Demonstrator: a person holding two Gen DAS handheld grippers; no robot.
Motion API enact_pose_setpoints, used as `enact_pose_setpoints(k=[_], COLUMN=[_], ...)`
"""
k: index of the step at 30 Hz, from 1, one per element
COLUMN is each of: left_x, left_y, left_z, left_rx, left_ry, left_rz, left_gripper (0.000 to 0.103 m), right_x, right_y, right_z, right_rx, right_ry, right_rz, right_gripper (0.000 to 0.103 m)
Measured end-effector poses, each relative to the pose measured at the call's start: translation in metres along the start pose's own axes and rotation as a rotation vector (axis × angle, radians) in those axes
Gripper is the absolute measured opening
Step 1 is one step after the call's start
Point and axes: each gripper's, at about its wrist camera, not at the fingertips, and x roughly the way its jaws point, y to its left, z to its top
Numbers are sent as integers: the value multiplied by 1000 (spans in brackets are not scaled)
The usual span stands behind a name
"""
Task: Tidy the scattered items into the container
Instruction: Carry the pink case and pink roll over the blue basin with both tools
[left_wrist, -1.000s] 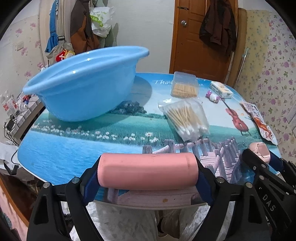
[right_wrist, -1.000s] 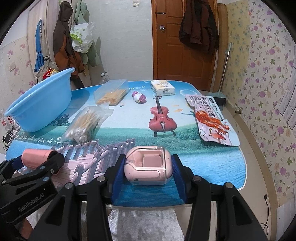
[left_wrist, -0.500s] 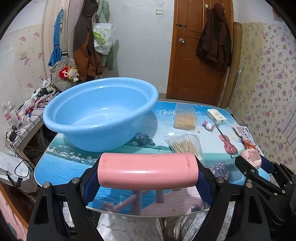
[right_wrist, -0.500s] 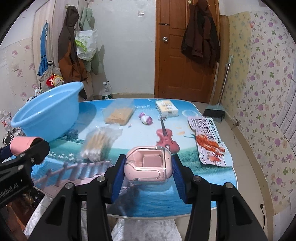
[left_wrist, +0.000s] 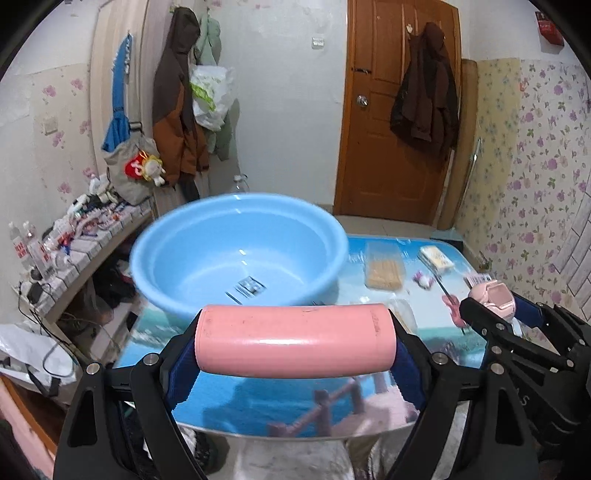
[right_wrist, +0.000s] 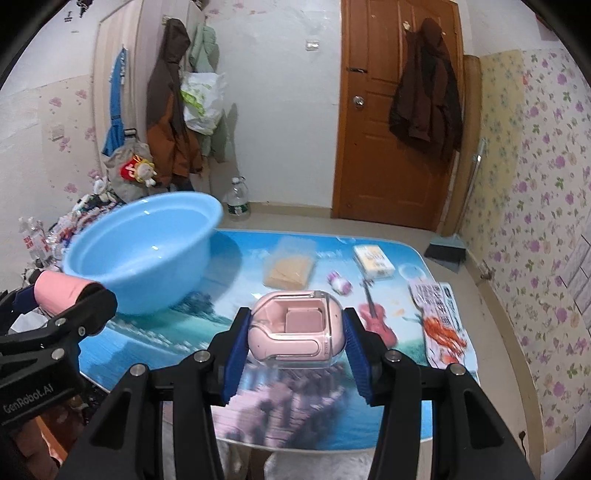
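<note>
Carrying two picks at once, both held clear above the tabletop (right_wrist: 236, 254) so they can travel to the container without snagging anything. The left claw (left_wrist: 295, 341) is clenched on a pink cylinder (left_wrist: 295, 341), gripped end to end and lying crosswise, which is why the jaws stand so wide. The right claw (right_wrist: 295, 332) is clenched on a small pink case with a clear shell (right_wrist: 295, 332), blue pads pressing its two sides, the case level and facing up.

The blue basin (left_wrist: 236, 251) sits at the far left corner of the tabletop, tilted looking in the fisheye, empty apart from a sticker on its floor. It lies straight ahead of the left claw and off to the left of the right claw, so the cylinder is likely first in.

Not yet picked: a clear box of toothpicks (right_wrist: 290, 271), a small white-and-purple item (right_wrist: 340, 283), a yellow-white carton (right_wrist: 373, 261) and a printed snack packet (right_wrist: 439, 321) at the right edge. A bag of cotton swabs (left_wrist: 404, 314) is mostly hidden behind the cylinder.

Judgement: early in the task, both loads need to pass over the basin rim before release.
</note>
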Motion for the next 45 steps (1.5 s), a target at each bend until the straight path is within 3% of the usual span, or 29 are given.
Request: enact_pose_setpoints(k=[9, 14, 25, 45], left_x=[-18, -15, 5, 88], left_y=[49, 73, 107, 112], left_z=[37, 48, 66, 65], left_rx=[-34, -52, -52, -41], left_ry=[-65, -63, -57, 73], left_rz=[43, 67, 95, 60], left_gripper=[86, 86, 86, 86], right_x=[-10, -11, 24, 97], right_y=[52, 81, 135, 129], right_z=[44, 66, 98, 122], right_rx=[-82, -108, -143, -117], right_ry=[-35, -51, -21, 21], right_rz=[75, 127, 172, 118], right_gripper=[50, 50, 50, 50])
